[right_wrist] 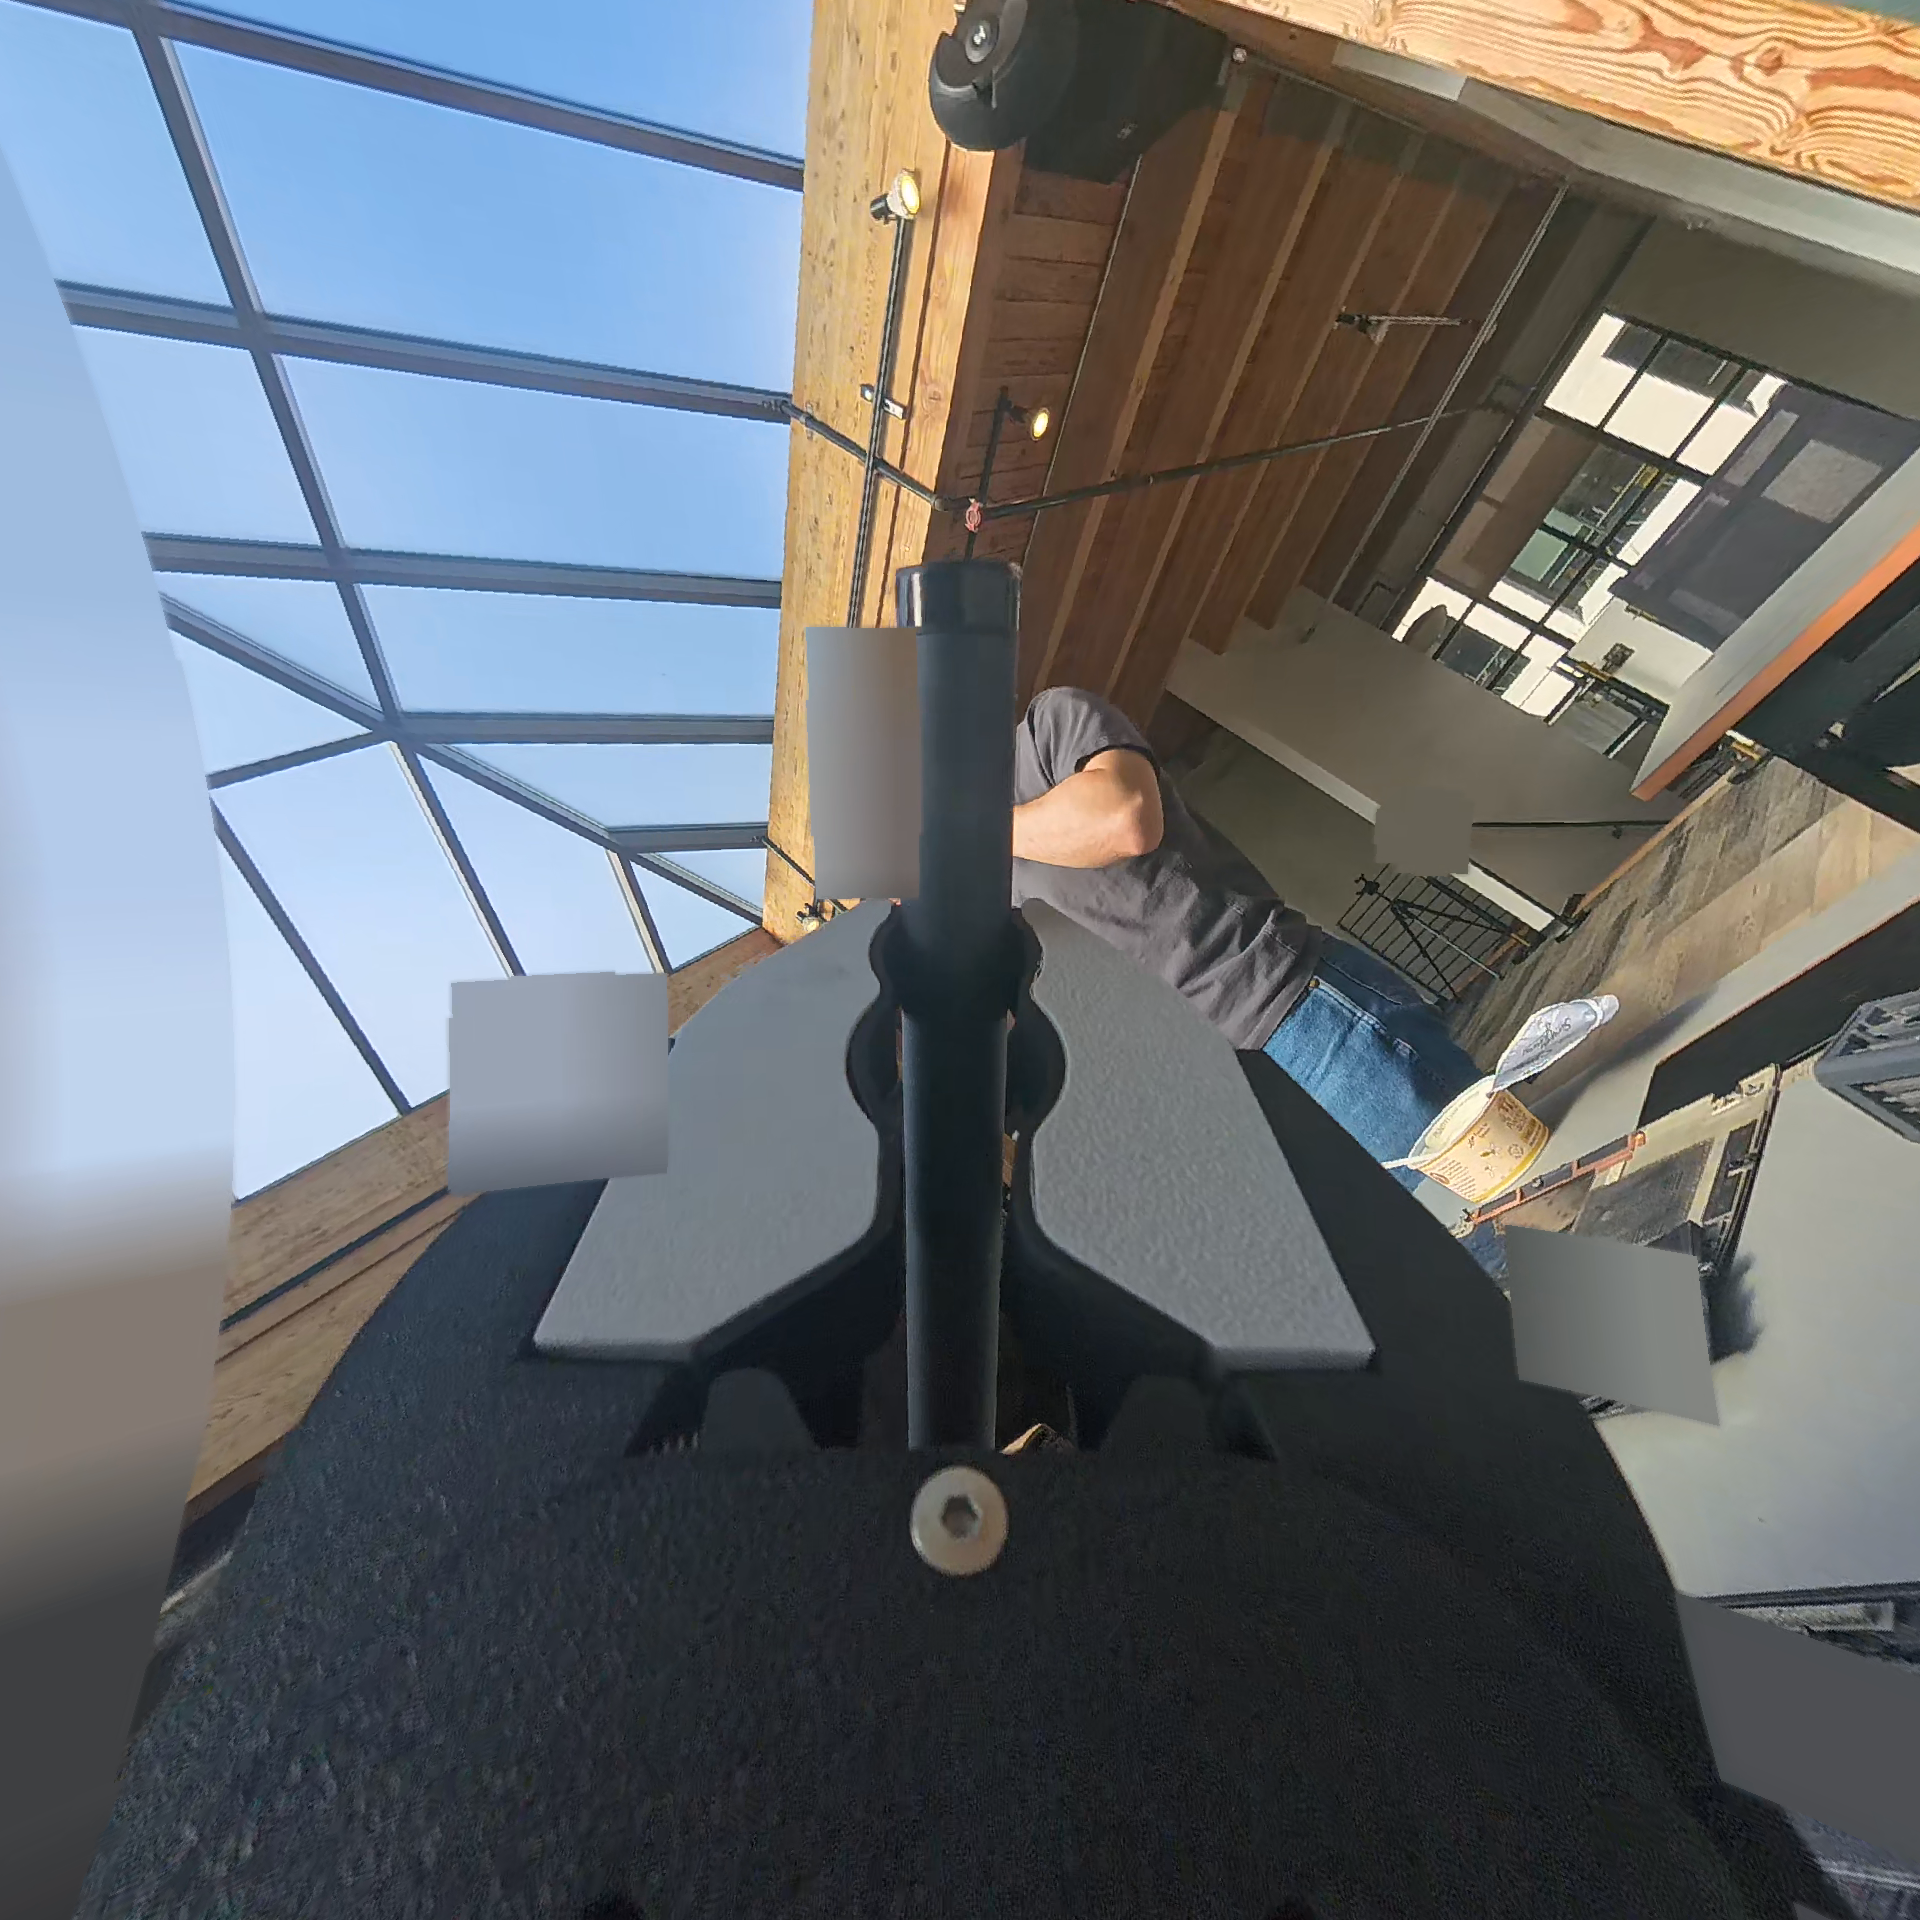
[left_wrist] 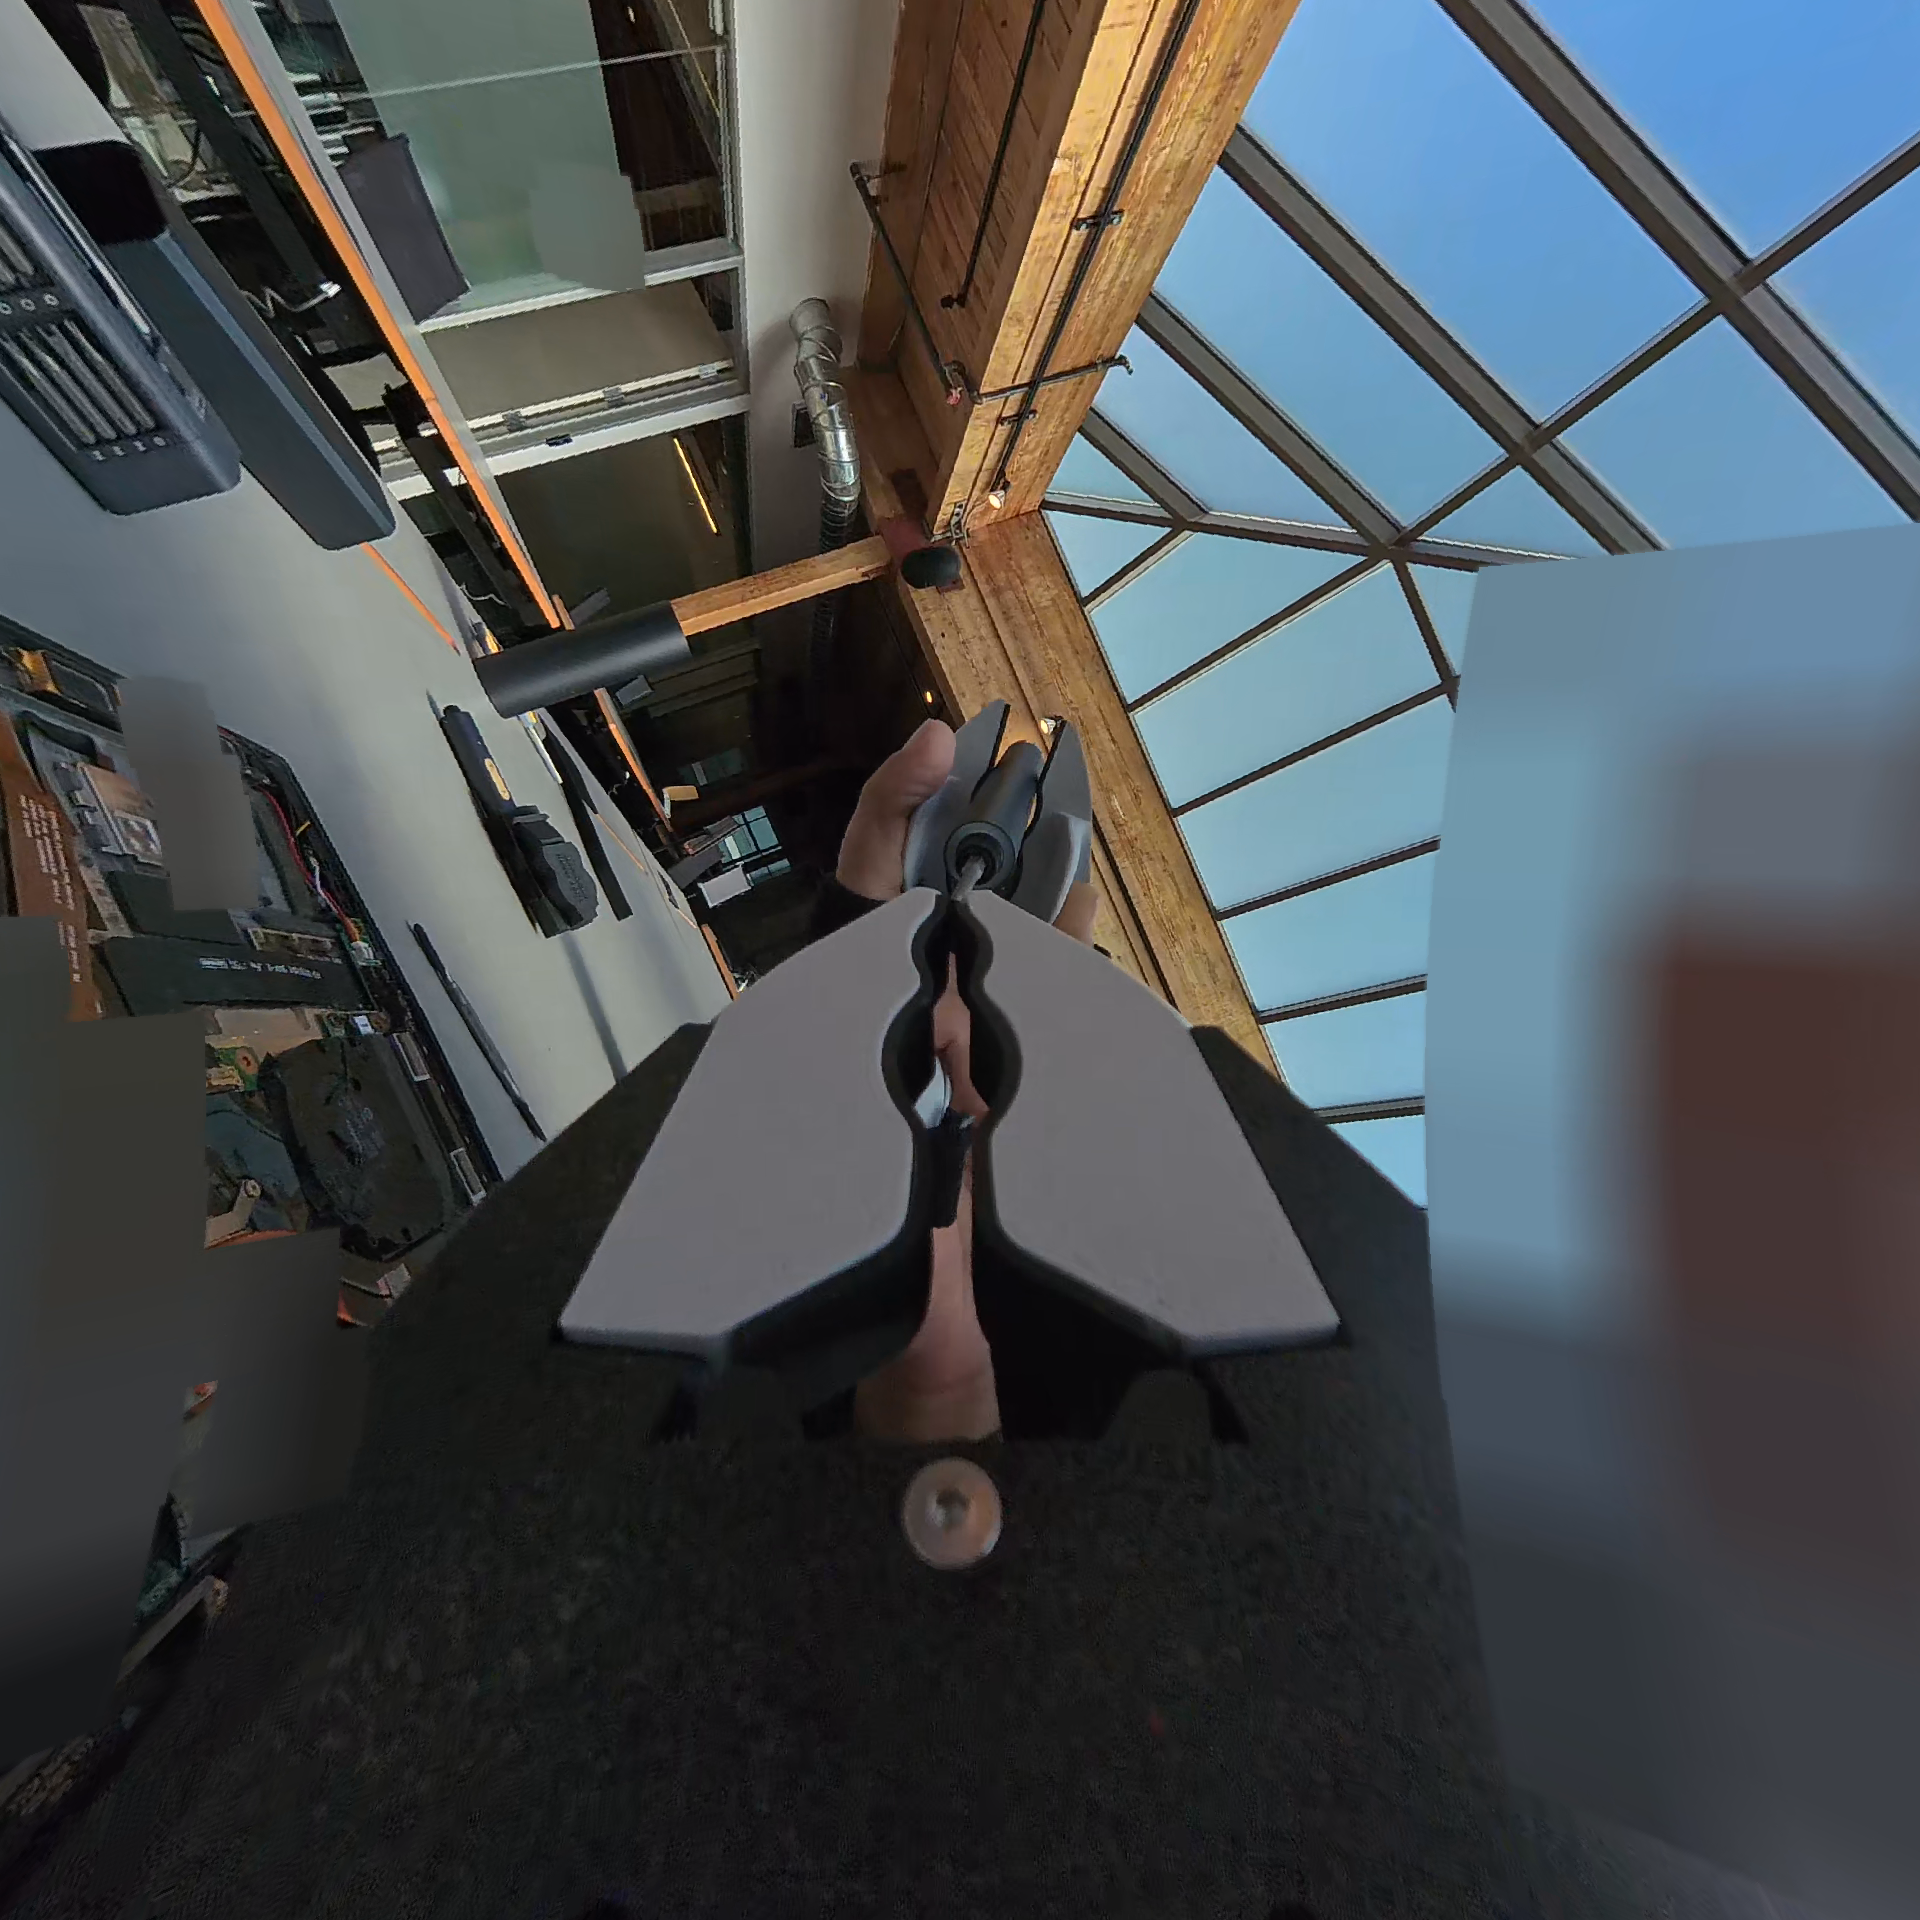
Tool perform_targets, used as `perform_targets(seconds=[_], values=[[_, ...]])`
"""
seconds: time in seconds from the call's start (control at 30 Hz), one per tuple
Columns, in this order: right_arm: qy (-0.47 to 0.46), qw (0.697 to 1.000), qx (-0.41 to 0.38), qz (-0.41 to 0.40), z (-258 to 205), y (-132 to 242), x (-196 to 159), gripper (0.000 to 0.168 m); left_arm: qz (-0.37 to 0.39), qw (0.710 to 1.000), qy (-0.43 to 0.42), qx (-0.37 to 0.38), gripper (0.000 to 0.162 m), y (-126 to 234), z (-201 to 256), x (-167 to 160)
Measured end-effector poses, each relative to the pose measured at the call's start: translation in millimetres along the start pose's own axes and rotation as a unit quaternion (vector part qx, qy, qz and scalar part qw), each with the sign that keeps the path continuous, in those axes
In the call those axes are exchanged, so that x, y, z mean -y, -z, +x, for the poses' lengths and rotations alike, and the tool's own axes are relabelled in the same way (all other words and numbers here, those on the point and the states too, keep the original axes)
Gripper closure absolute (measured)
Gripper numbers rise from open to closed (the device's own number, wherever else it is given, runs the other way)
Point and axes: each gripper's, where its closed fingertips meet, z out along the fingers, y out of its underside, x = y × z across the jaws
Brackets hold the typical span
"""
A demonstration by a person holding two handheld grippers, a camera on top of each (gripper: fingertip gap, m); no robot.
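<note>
My right gripper (right_wrist: 956,935) is shut on the black handle of a screwdriver (right_wrist: 956,1143), which runs straight out between its grey fingers (right_wrist: 1174,1174) towards the ceiling. In the left wrist view that same gripper (left_wrist: 1013,774), held by a hand (left_wrist: 899,821), shows just beyond my left gripper. The screwdriver handle (left_wrist: 987,831) points at me and its thin metal shaft (left_wrist: 966,883) reaches my left gripper (left_wrist: 951,914). The left jaws are closed, with the tips pinching the shaft's end. A small black part (left_wrist: 951,1143) sits in the gap between the left fingers.
An opened laptop with bare circuit boards (left_wrist: 312,1039) lies on a grey table (left_wrist: 312,675), with a bit case (left_wrist: 83,364) and black tools (left_wrist: 530,831). A person in a grey shirt and jeans (right_wrist: 1195,914) stands near an opened food cup (right_wrist: 1486,1132). Wooden beams and a skylight are overhead. Some 15 centimeters of space lies between my two pairs of fingers. The bit case (left_wrist: 83,364) is about equally far from each gripper, around 30 centimeters.
</note>
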Motion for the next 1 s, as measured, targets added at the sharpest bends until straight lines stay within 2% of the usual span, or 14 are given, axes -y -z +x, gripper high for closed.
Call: perform_targets(seconds=[0.1, 0.27, 0.53, 0.8, 1.0], values=[[0.001, 1.000, -0.003, -0.003, 1, 1, -1, 0.152, 0.001, 1.000, -0.002, 0.001, 0.162, 0, -1, 1], [-0.003, 0.997, -0.058, -0.043, 17, 4, -9, 0.152, 0.002, 1.000, -0.017, 0.017, 0.162, 4, -6, 3], [-0.067, 0.983, -0.139, -0.097, 47, 12, -24, 0.152, -0.004, 0.994, -0.095, 0.054, 0.162, 12, -14, 7], [-0.090, 0.970, -0.143, -0.173, 54, 17, -42, 0.152, -0.025, 0.983, -0.160, 0.083, 0.162, 23, -21, 14], [-0.101, 0.958, -0.125, -0.239, 54, 22, -54, 0.152, -0.046, 0.982, -0.168, 0.077, 0.162, 30, -19, 20]])
